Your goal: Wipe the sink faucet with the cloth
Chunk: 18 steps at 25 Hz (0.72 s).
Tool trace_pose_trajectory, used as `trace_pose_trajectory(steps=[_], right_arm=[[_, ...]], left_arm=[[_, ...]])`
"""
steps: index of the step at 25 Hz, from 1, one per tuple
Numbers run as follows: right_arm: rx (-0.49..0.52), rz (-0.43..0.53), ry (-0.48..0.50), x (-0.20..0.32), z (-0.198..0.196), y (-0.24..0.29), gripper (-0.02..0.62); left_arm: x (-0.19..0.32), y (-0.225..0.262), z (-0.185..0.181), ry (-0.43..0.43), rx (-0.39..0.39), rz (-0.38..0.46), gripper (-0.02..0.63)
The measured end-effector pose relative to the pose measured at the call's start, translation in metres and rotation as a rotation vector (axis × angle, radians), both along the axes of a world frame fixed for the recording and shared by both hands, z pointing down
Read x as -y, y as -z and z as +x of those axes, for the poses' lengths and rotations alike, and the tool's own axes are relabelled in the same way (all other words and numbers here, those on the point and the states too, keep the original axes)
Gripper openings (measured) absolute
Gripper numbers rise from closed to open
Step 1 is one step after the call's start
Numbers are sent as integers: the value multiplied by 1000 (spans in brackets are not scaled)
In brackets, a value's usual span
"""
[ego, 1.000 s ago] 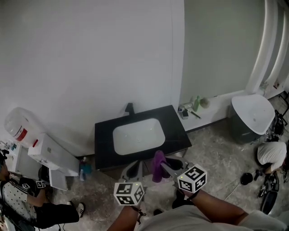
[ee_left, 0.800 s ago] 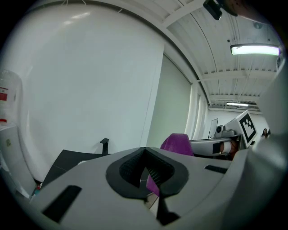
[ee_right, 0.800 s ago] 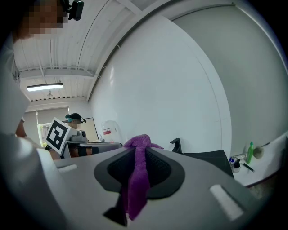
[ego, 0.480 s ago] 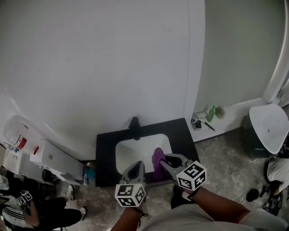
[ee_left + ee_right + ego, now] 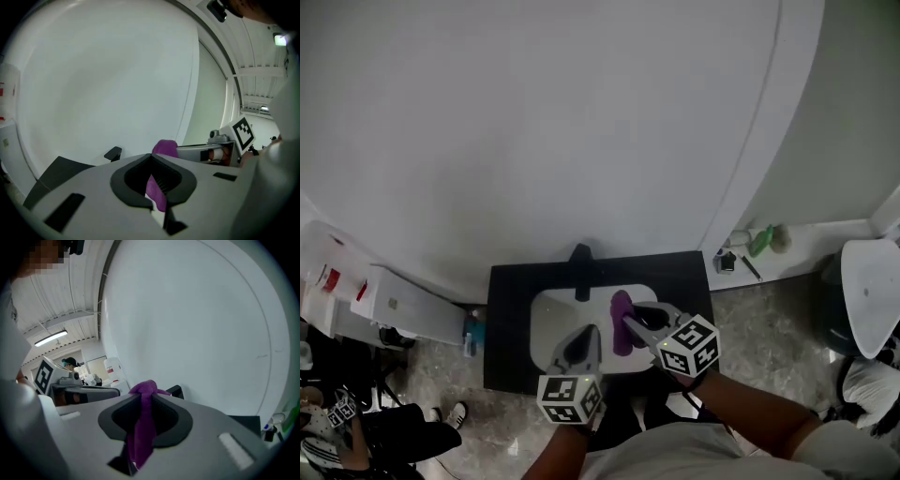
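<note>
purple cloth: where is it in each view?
Head view: purple cloth at centre, over the basin, in the right hand-held gripper.
Left gripper view: low centre, beyond the jaws.
Right gripper view: low centre, clamped between the jaws.
Shared landmark: black faucet.

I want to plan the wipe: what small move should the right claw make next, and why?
Probably carry the right claw forward and a little left, toward the black faucet. It is shut on the purple cloth, which hangs over the white sink basin, apart from the faucet at the basin's back edge.
</note>
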State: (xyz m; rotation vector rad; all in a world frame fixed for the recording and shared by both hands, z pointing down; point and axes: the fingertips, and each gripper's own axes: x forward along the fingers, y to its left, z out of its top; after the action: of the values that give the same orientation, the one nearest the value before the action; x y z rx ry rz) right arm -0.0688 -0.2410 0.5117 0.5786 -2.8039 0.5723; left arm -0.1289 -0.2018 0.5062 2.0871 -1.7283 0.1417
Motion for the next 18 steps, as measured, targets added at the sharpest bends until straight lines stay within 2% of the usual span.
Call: trace_pose_trajectory(steps=[6,12,15,18], right_arm=[[-54,30,-28,85,-53,-31,64],[-139,-13,-62,169,-106,-107,64],[-150,-29,-55,185,-127,-140,64],[-159,-32,-83,197,-128,-168,64]], left_arm=[[39,-29,-26,0,-32,-46,6],[77,-60,-42,-20,-70,-95,6],[96,-76,-51,-28,-91,-101,6],[111,-96,-57,-36,-98,-113,6]])
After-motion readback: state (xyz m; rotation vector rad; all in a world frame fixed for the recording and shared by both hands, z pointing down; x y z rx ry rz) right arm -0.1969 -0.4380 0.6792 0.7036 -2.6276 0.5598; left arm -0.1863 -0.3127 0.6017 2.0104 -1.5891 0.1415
